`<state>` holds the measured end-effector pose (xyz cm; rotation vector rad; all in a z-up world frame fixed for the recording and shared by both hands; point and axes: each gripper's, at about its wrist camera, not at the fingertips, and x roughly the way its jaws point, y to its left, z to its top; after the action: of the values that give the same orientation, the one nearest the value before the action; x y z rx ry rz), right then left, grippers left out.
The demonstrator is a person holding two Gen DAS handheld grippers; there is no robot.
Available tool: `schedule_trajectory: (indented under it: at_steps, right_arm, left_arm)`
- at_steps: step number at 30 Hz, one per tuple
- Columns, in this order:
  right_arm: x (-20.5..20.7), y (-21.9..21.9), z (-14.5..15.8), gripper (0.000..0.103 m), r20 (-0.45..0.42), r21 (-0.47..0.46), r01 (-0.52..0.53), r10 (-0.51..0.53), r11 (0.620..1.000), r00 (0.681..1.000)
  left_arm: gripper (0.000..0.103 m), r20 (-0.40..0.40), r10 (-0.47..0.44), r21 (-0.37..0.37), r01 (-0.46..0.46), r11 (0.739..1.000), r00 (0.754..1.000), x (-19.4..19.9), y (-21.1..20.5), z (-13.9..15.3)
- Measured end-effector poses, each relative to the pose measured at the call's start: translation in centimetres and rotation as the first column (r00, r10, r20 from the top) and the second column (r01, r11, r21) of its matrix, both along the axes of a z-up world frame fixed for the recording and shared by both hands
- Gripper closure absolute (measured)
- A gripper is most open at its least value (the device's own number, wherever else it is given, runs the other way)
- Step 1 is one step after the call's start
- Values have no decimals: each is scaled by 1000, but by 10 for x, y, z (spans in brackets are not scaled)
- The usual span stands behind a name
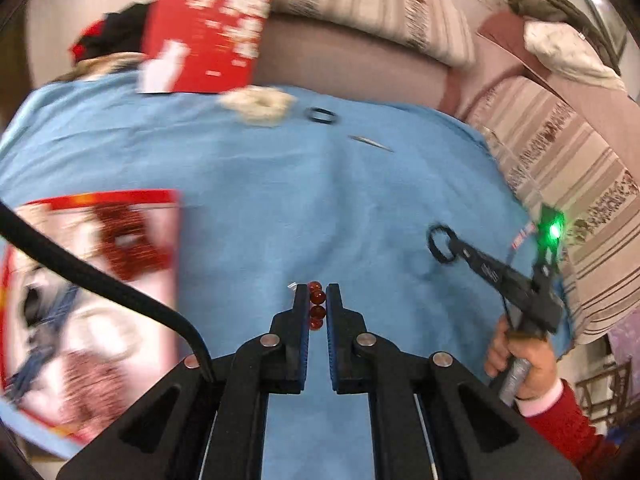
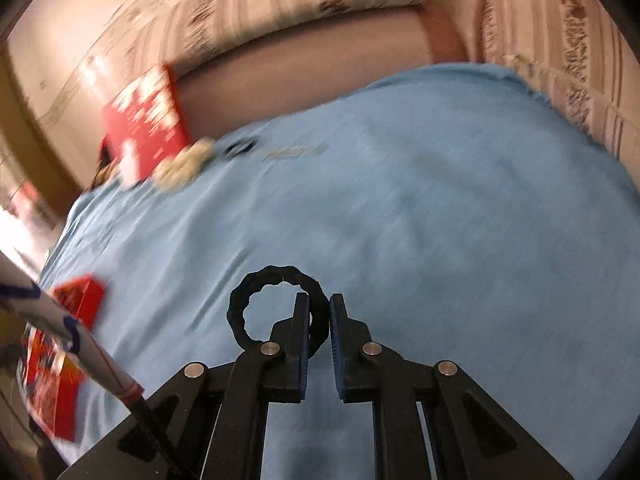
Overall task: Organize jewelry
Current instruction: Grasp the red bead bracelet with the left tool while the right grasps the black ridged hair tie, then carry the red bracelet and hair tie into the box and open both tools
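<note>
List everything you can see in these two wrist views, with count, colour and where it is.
Red bead strand: one, red, held between the left jaws.
Black fabric ring: one, black, held by the right jaws.
Small black ring: one, black, far side of cloth.
Cream scrunchie: one, cream, beside the small ring.
Silver clip: one, silver, blurred, right of the small ring.
Red box: one, red and white, far edge.
Open box: one, red and white, left.
Blue cloth: one, covers the surface.
Striped sofa: one, beige.
Left gripper: shut.
Right gripper: shut.
Right hand: one, red sleeve.
</note>
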<state>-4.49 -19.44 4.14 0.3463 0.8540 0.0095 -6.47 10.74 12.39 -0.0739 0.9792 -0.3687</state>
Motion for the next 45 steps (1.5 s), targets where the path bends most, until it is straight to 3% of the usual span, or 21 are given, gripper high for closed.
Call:
schedule_trajectory:
  at_steps: [4,8,15,23,31,39,45]
  right_arm:
    - [-23,58,2,92,-33,-17,-136,135,991,990]
    - [-35,111,18,92,-14,-49,-262,262,964,965]
    - [-40,193,49,92,25,-122,-423,429,898,903]
    - [-46,235,51,92,-4,-166,-485,491,859,871]
    - [-30,278,51,92,-23,-191,-541,547,819,837]
    - [-4,346,41,92,-80,-304,-614,623,728,778]
    - [19,372,23,92,-134,-398,-610,614,685,778]
  left_arm:
    - [96,10,86,57,-87,995,996,-13,63,8]
    - [96,0,155,59,-155,986,988,-15,108,7]
    - [96,-41,187,31,-185,982,982,-1,132,-13]
    - [96,-59,223,16,-222,975,973,6,165,-33]
    - [96,-144,345,-64,-357,932,927,-7,238,-66]
    - [96,-137,386,-68,-397,915,912,-20,253,-78]
    - [95,-84,403,-48,-408,912,911,-40,252,-67]
